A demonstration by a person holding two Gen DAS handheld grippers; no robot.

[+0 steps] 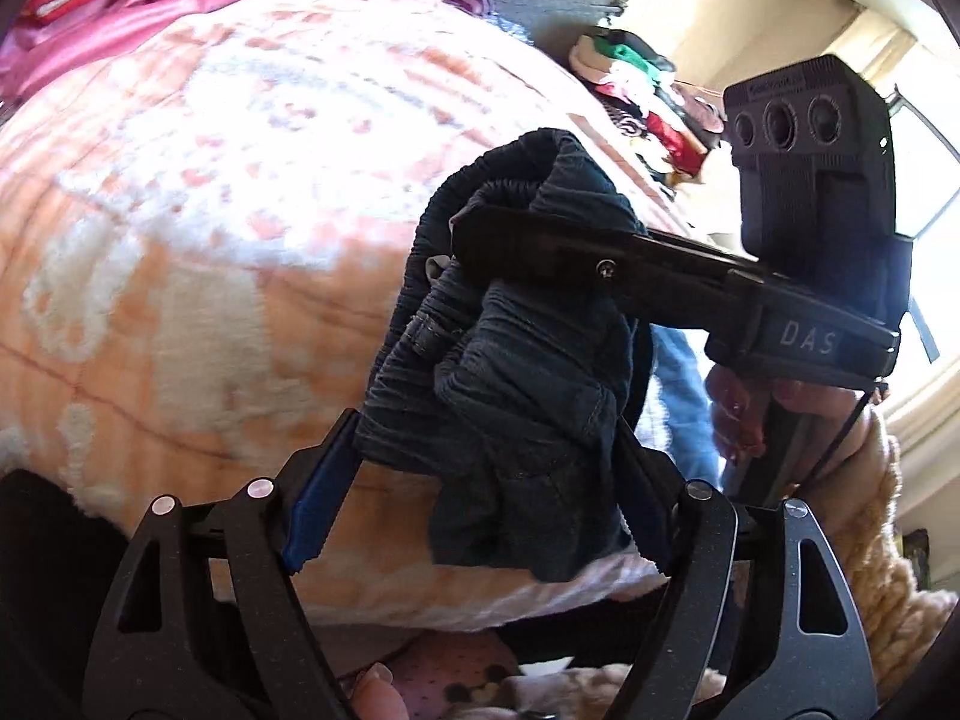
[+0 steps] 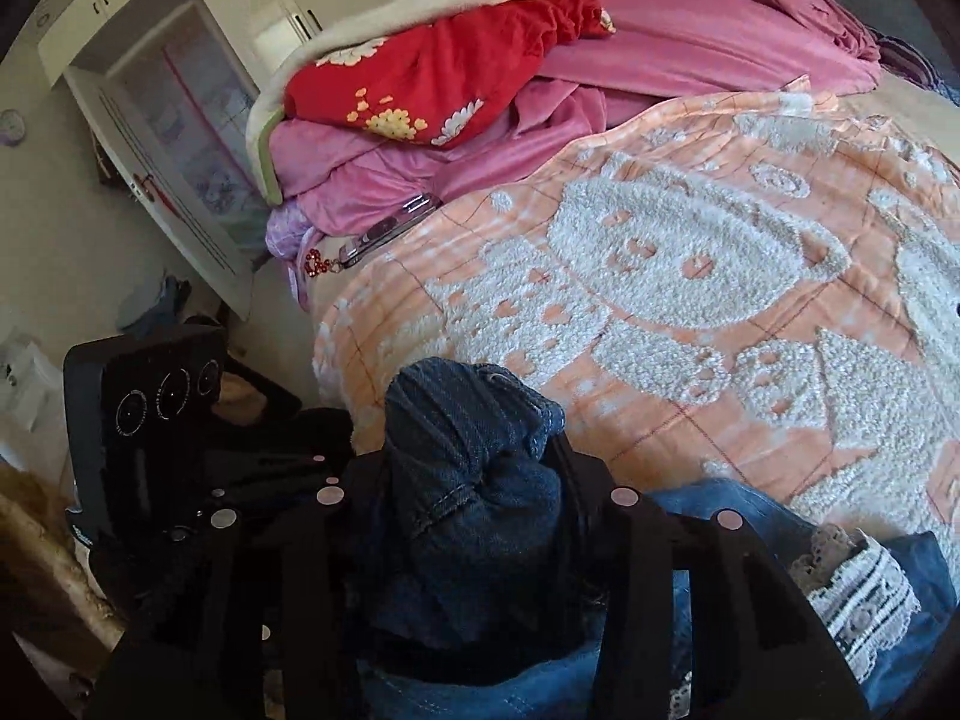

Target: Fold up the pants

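Note:
Dark blue denim pants (image 1: 516,360) with an elastic waistband hang bunched in the air above the bed. My left gripper (image 1: 486,450) is shut on the bunched waist cloth. My right gripper (image 1: 480,240) comes in from the right in the left wrist view and is also shut on the waistband. In the right wrist view the same denim (image 2: 474,480) fills my right gripper (image 2: 480,450); its fingertips are hidden by cloth. The left gripper's camera body (image 2: 150,414) sits close at the left.
The bed carries an orange and white blanket (image 2: 690,276). Pink and red bedding (image 2: 480,84) is piled at its head, with a phone (image 2: 390,228) beside it. Lighter jeans with lace trim (image 2: 852,594) lie at the near edge. A white cabinet (image 2: 174,138) stands left.

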